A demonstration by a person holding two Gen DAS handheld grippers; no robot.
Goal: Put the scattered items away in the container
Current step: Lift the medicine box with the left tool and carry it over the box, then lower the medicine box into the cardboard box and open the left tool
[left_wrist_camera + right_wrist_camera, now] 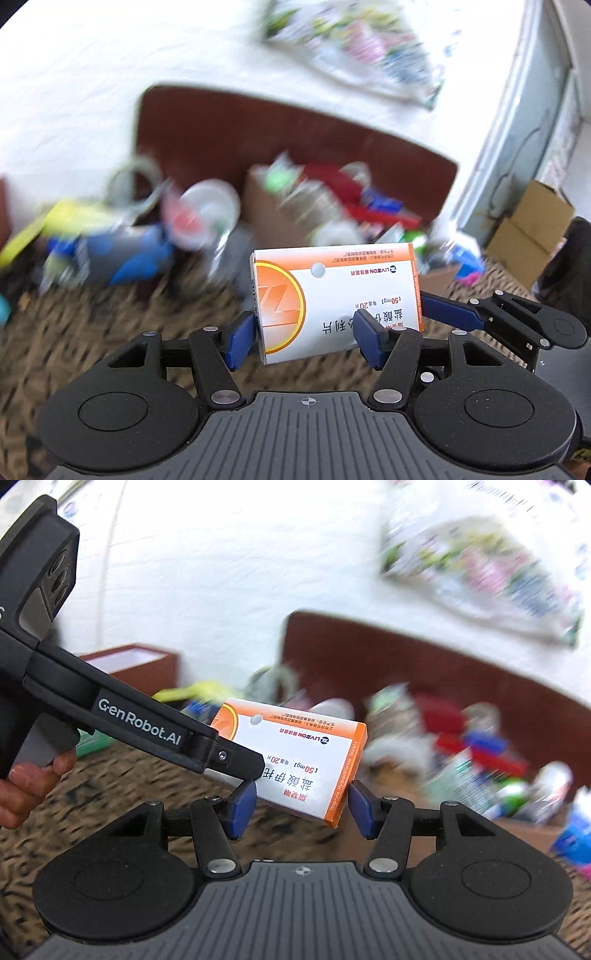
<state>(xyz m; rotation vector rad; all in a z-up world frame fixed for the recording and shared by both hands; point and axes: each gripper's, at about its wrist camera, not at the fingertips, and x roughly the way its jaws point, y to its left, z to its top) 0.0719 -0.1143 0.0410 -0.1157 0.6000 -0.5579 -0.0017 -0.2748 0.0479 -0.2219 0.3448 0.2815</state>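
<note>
Left hand-held gripper (304,338): blue pads sit either side of the medicine box (332,295), one at its narrow side and one across its printed face; it appears clamped on the box.
Right hand-held gripper (303,806): pads straddle the same box's lower edge, the right pad just beside its orange end; whether they press on it I cannot tell.
Medicine box position: held in the air between both tools, above the patterned brown surface (92,332) and well short of the cardboard container (258,214).
Done so far: the container, though blurred, already looks heaped with packets and bottles.
Left to do: this box is not yet in, and a blue item (140,254) and a yellow one (74,218) lie loose beside the container; I judge the task to be midway.
Box print: upside down, "LIVZON", "[50mg]", "20", Chinese characters, and "Hydrochloride Tablets" on the orange strip.
Tool marking: "GenRobot.AI" on the left tool's arm, seen from the right wrist.
</note>
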